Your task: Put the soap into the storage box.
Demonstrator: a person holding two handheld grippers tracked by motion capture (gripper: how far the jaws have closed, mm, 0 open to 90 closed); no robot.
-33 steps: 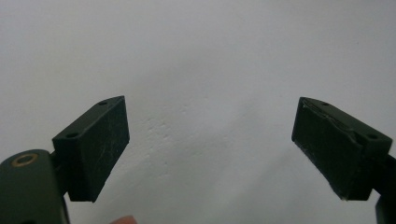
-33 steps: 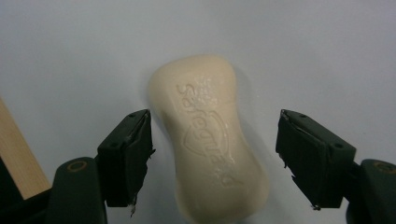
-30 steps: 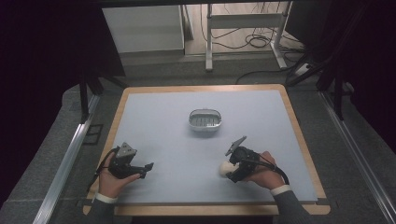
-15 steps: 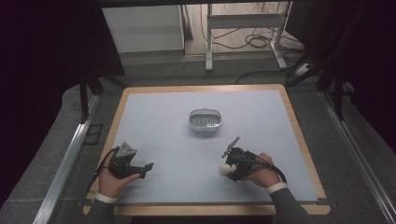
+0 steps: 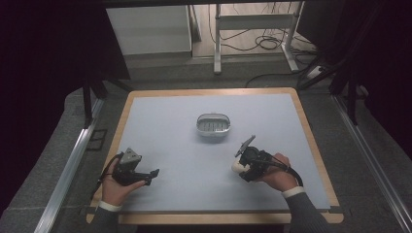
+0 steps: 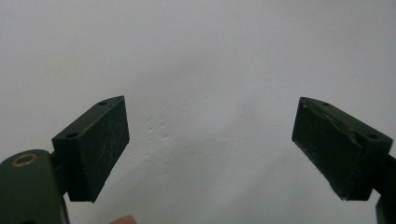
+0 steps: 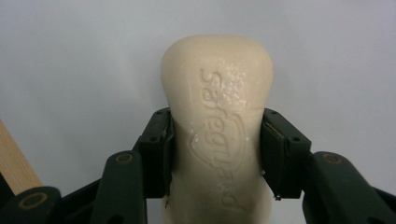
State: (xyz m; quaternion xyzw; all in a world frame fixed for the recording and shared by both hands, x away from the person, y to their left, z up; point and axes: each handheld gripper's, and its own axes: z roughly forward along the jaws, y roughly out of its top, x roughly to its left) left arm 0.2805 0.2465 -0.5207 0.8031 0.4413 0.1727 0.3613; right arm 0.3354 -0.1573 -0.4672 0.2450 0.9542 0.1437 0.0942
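Observation:
A cream bar of soap (image 7: 217,130) with raised lettering is clamped at its waist between the two black jaws of my right gripper (image 7: 215,140). In the high view the soap (image 5: 237,166) shows as a pale lump at the tip of the right gripper (image 5: 242,167), low over the mat at front right. A small oval metal soap dish (image 5: 213,125) sits at the mat's middle, beyond both hands. My left gripper (image 5: 151,176) rests at front left, its jaws wide apart. In the left gripper view the left gripper (image 6: 210,140) has only bare mat between its pads.
The pale blue mat (image 5: 184,145) covers a wooden-edged table (image 5: 311,141). A strip of that wooden edge (image 7: 16,163) shows in the right gripper view. Dark floor, metal rails and a desk frame with cables lie beyond the far edge.
My right gripper with the soap has shifted slightly toward the front and dropped lower over the mat. The left gripper has stayed still.

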